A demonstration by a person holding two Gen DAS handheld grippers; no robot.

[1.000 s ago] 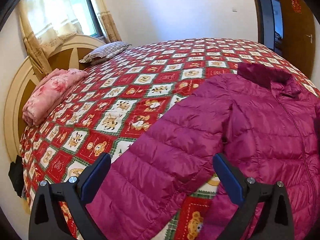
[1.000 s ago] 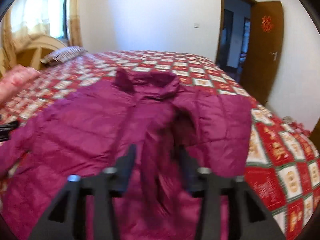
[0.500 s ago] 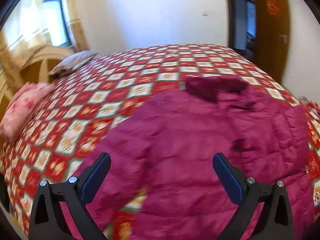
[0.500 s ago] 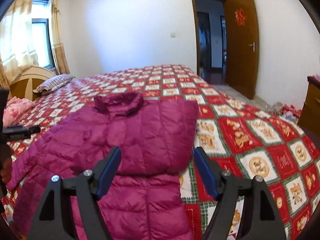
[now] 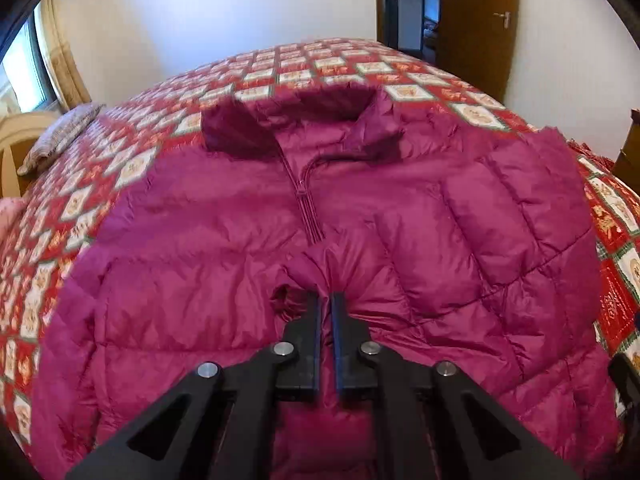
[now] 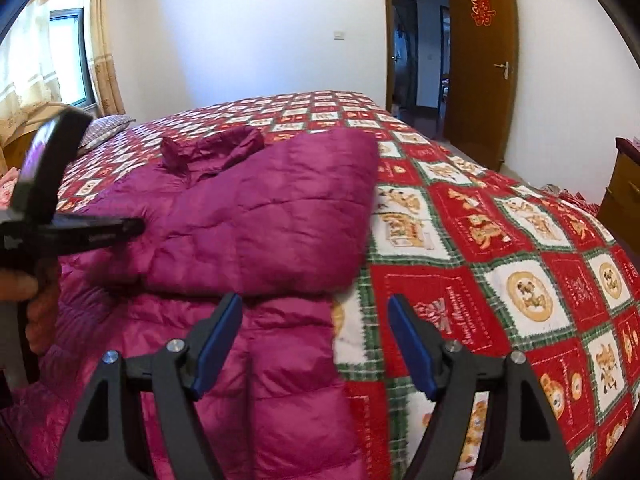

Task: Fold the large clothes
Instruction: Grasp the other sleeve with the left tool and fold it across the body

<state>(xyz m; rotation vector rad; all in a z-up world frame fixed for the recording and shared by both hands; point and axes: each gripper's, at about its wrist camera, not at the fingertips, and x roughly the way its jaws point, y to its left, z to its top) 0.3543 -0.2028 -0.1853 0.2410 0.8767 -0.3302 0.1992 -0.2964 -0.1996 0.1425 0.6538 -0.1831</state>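
A magenta quilted down jacket (image 5: 224, 240) lies front up on the bed, collar (image 5: 296, 120) toward the far side, its right sleeve folded across the chest (image 6: 272, 216). My left gripper (image 5: 326, 300) is shut on a pinch of jacket fabric at mid-chest, just below the zipper (image 5: 308, 208). In the right wrist view the left gripper (image 6: 92, 232) shows at the left edge over the jacket. My right gripper (image 6: 316, 332) is open and empty, above the jacket's lower right edge (image 6: 296, 380).
The red patchwork bedspread (image 6: 500, 264) covers the whole bed. A striped pillow (image 5: 60, 136) and wooden headboard (image 5: 12, 148) are at the far left. An open wooden door (image 6: 480, 60) and a wooden cabinet (image 6: 624, 188) stand to the right.
My left gripper swung from the left sleeve to the jacket's chest and closed on the fabric. My right gripper let go, opened and drew back; the right sleeve now lies folded across the chest.
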